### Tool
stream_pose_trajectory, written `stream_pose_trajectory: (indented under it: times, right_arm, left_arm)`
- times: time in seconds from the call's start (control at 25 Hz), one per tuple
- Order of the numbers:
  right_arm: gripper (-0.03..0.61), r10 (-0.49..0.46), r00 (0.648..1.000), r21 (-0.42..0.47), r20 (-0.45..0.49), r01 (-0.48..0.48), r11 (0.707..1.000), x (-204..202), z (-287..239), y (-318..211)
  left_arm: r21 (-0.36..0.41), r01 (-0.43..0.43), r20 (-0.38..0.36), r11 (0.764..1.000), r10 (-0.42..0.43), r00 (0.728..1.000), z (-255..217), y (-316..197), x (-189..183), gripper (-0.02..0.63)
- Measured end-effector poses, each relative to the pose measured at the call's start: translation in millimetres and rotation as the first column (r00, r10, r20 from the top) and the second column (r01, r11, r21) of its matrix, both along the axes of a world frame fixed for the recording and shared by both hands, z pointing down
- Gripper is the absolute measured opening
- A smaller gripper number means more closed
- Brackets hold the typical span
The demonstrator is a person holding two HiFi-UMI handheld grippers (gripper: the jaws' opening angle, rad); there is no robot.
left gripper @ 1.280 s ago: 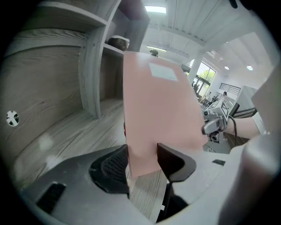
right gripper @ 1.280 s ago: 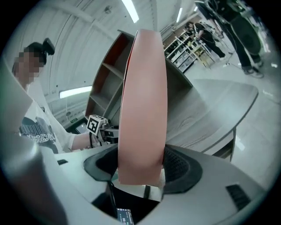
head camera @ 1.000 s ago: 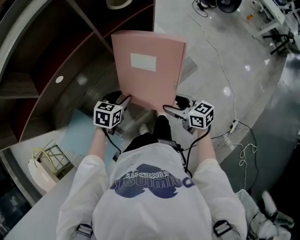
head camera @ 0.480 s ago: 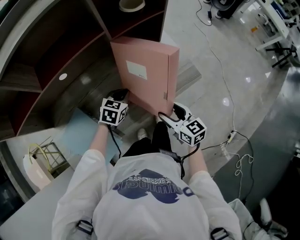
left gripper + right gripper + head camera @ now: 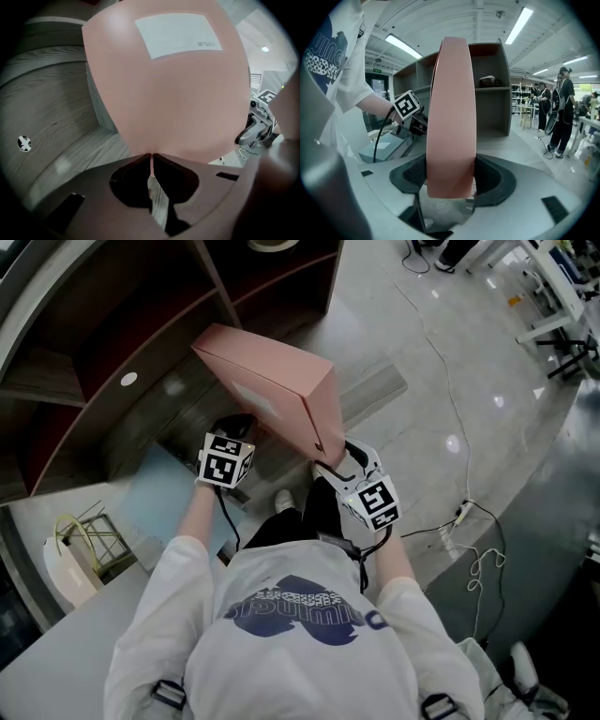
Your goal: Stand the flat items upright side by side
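Note:
A pink box file [image 5: 272, 390] hangs in the air in front of the shelf, tilted with its broad face turned up and left. My left gripper [image 5: 246, 429] is shut on a thin edge at the file's lower end; in the left gripper view the file's labelled face [image 5: 173, 84] fills the frame above the closed left gripper [image 5: 151, 157]. My right gripper [image 5: 333, 457] grips the same file across its thick spine. In the right gripper view the spine [image 5: 452, 112] stands upright between the wide-set jaws of the right gripper [image 5: 450, 180], with the pads against both sides.
A dark wooden shelf unit [image 5: 141, 306] with open compartments stands ahead and to the left. A light blue flat file [image 5: 164, 502] lies low beside the left hand. A wire basket [image 5: 94, 549] sits at the far left. Cables [image 5: 450, 512] trail over the floor on the right.
The pink file has swung from facing the head camera flat to lying tilted toward the shelf. The left gripper has closed on its edge. Both hands have shifted slightly left.

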State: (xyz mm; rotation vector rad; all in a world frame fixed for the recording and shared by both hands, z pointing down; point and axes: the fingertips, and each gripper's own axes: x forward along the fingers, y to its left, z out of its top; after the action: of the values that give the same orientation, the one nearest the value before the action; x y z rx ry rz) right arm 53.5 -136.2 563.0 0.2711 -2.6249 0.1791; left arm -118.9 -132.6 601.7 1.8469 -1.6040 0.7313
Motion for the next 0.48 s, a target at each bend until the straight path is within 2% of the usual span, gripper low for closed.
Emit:
stream_pose_trajectory:
  times: [0.16,0.48]
  right_arm:
    - [0.286,0.008,0.999,0.013,-0.033,-0.007,1.000,1,12,6]
    - [0.284,0.057,0.998,0.013,-0.027,-0.057,0.998,-9,27,13]
  left_arm:
    - [-0.006,-0.004,0.022,1.000,0.004,1.000,3,6,2,0.020]
    - [0.004,-0.031,0.067,1.000,0.031,0.997,8,7,7,0.020]
